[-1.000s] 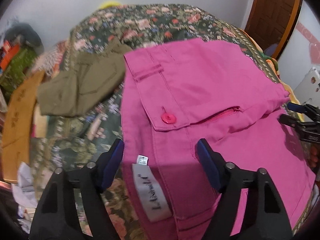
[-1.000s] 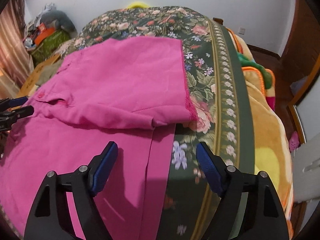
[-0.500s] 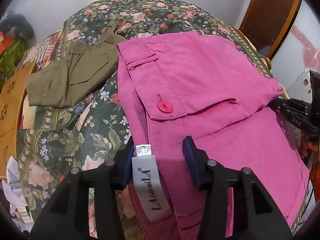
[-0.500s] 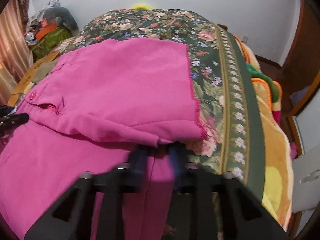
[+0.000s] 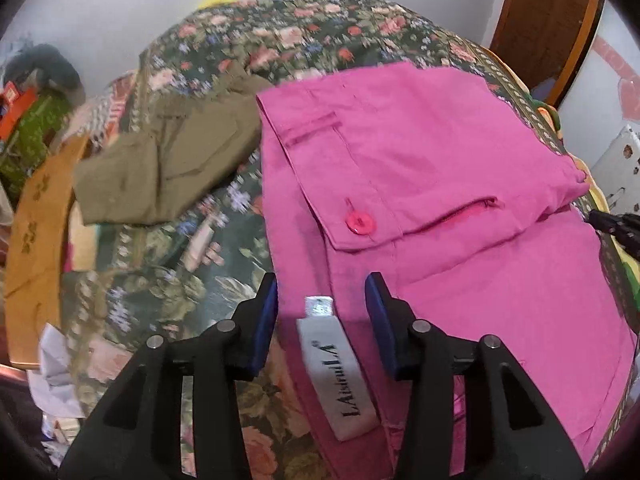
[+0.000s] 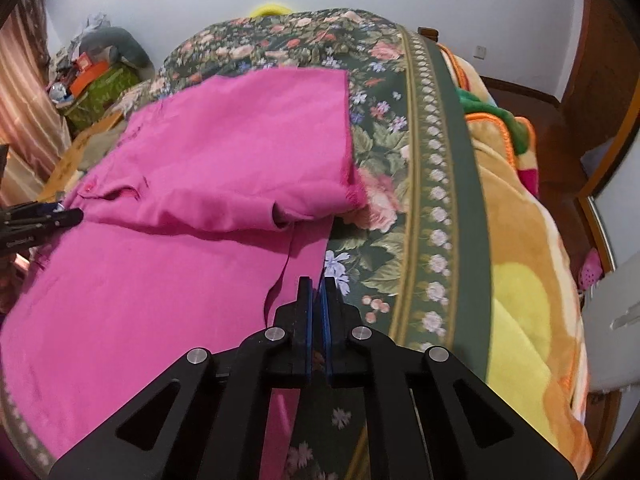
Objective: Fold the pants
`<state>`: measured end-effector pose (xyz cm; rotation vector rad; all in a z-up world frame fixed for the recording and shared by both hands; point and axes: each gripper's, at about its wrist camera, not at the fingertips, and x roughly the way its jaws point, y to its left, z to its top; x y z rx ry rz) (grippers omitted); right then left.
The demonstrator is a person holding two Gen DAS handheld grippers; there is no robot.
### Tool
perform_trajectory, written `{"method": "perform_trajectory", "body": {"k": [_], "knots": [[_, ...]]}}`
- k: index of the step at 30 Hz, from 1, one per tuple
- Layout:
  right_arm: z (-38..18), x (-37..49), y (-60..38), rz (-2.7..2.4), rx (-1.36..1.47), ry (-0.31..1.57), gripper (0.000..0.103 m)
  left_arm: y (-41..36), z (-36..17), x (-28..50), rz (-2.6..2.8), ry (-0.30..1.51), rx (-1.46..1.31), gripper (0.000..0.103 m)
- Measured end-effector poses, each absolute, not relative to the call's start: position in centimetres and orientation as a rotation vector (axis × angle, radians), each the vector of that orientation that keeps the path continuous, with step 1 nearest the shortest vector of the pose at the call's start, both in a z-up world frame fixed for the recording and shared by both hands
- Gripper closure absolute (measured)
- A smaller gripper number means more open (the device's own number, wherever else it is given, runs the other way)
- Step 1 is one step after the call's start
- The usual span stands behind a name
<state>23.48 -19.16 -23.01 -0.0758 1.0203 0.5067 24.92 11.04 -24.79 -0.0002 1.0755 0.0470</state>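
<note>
Pink pants [image 5: 440, 200] lie partly folded on a floral bedspread [image 5: 168, 264]; they also show in the right wrist view [image 6: 200, 208]. The folded upper layer shows a pink button [image 5: 359, 223] and a zip pocket. My left gripper [image 5: 322, 312] is open, its jaws on either side of the waistband edge with the white label [image 5: 340, 372] between them. My right gripper [image 6: 317, 300] is shut at the pants' lower right edge; whether cloth sits between the pads is unclear.
Olive green pants [image 5: 160, 168] lie folded to the left of the pink ones. An orange and yellow blanket [image 6: 520, 280] hangs off the bed's right side. A wooden board [image 5: 36, 232] and clutter [image 6: 92, 76] sit at the left. A wooden door [image 5: 548, 20] stands behind.
My right gripper went from wide open to shut at the pants' lower right edge. My left gripper narrowed around the waistband label half a second ago and has opened wider again.
</note>
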Motion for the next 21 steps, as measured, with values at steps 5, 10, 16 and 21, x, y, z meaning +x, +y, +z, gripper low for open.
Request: {"method": "perform_trajectory", "body": {"k": [5,10,16,21], "knots": [[-20.2,25.1,-19.9,0.501,-0.024,0.948,0.059,12.3,-21.9,26.5,0.045,1.001,-0.035,0.055],[-18.6,28.4,-19.1,0.502,-0.002,0.889,0.05,13.3,-21.4,31.0,0.063,0.984,-0.013,0.051],[-19.6,34.5,-16.6,0.529,0.001,0.896,0.05,15.5,-23.6,37.1,0.079,1.022,-0.063,0.051],[-22.3,40.2,-14.7,0.552,-0.013,0.956,0.05,16.6,-25.6,40.0,0.036,1.039,-0.13,0.051]]}}
